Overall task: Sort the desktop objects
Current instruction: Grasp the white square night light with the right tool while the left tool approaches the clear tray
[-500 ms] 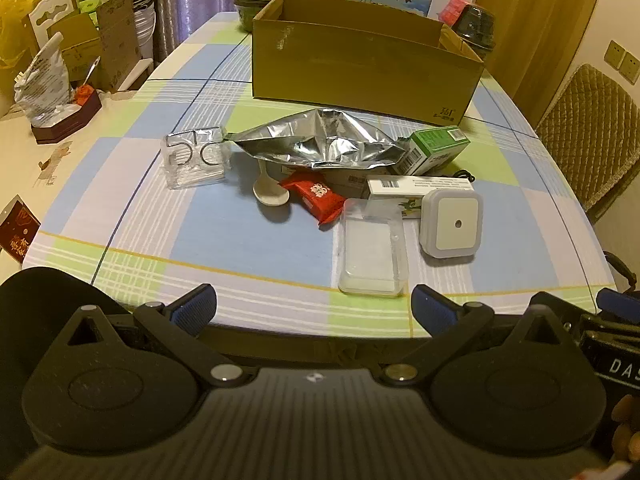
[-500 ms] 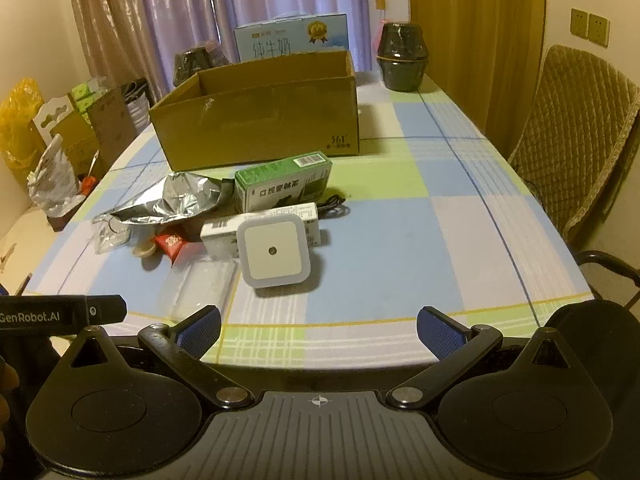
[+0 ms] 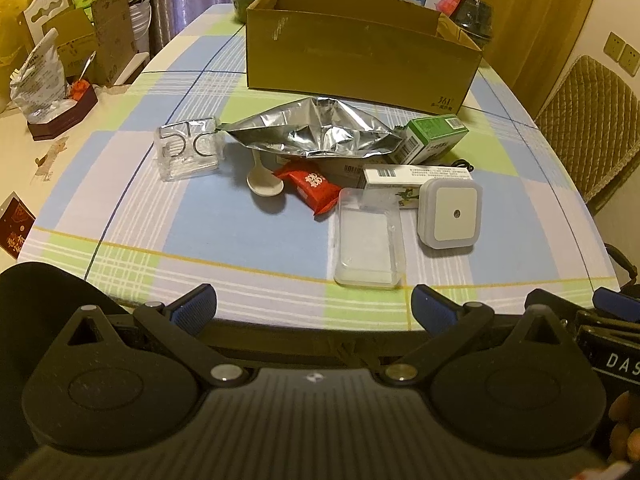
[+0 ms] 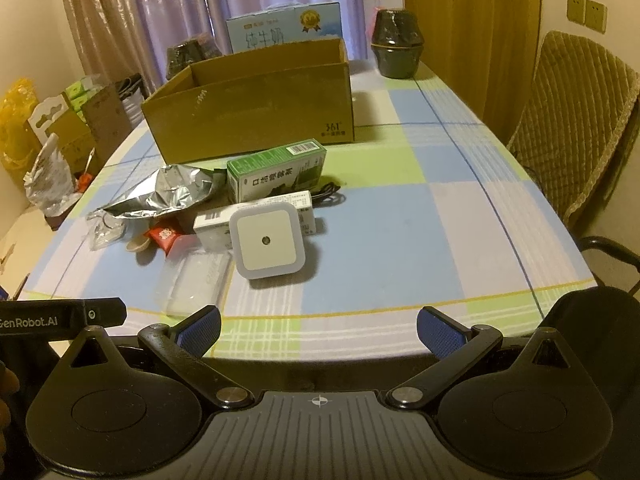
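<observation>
A pile of small items lies on the checked tablecloth: a silver foil bag (image 3: 316, 134), a clear plastic holder (image 3: 188, 154), a cream spoon (image 3: 262, 182), a red snack packet (image 3: 312, 186), a clear flat case (image 3: 366, 240), a white square night light (image 3: 450, 216) (image 4: 267, 240), a white carton (image 3: 408, 176) and a green box (image 3: 434, 138) (image 4: 276, 172). Behind them stands an open cardboard box (image 3: 360, 48) (image 4: 256, 100). My left gripper (image 3: 314, 306) and right gripper (image 4: 318, 330) hover open at the table's near edge, holding nothing.
A blue milk carton (image 4: 284, 26) and dark pots (image 4: 396, 44) stand behind the cardboard box. A padded chair (image 4: 576, 120) is at the right. Bags and boxes (image 3: 60, 52) crowd a side surface at the left. The right part of the tablecloth (image 4: 440, 216) is bare.
Both views have shifted only slightly; the objects on the table have not moved and both grippers stay open.
</observation>
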The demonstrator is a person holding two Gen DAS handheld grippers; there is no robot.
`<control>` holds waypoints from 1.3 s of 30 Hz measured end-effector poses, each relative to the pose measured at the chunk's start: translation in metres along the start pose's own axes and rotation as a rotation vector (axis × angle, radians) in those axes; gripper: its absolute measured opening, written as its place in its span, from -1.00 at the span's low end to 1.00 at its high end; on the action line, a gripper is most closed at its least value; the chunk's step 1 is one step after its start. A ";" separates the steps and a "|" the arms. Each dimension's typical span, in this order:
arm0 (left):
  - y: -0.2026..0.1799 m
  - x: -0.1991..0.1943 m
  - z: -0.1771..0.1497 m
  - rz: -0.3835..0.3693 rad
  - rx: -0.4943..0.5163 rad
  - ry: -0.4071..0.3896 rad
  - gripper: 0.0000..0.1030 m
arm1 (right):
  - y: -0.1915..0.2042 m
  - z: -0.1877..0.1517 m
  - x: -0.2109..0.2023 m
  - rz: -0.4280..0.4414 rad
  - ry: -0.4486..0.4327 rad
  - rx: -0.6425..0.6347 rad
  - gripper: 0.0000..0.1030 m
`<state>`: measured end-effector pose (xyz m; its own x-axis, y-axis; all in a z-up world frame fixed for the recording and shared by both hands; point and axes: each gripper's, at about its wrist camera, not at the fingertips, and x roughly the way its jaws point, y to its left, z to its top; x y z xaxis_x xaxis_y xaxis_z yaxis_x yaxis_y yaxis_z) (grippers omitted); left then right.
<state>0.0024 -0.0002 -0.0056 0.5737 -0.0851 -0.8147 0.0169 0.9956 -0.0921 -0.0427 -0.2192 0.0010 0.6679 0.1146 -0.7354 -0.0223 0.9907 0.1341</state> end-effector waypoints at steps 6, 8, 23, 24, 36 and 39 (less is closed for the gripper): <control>0.000 0.000 0.000 -0.003 0.002 0.004 0.98 | -0.002 0.000 0.002 0.003 0.007 0.006 0.97; 0.000 0.000 0.000 -0.004 0.003 0.004 0.98 | -0.001 0.000 0.002 0.003 0.008 0.004 0.97; 0.005 -0.001 0.006 0.001 0.019 -0.012 0.98 | 0.002 0.002 0.009 0.017 -0.001 -0.012 0.97; 0.005 0.000 0.006 0.006 0.023 -0.014 0.98 | 0.002 0.003 0.009 0.039 -0.016 -0.022 0.97; 0.015 0.017 0.020 -0.012 0.007 -0.016 0.98 | 0.030 0.020 0.059 0.061 -0.035 -0.165 0.95; 0.017 0.021 0.021 -0.013 0.016 -0.014 0.98 | 0.035 0.022 0.074 0.048 -0.036 -0.195 0.64</control>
<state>0.0323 0.0156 -0.0122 0.5851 -0.0975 -0.8051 0.0371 0.9949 -0.0935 0.0225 -0.1777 -0.0341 0.6886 0.1623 -0.7067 -0.1960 0.9800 0.0341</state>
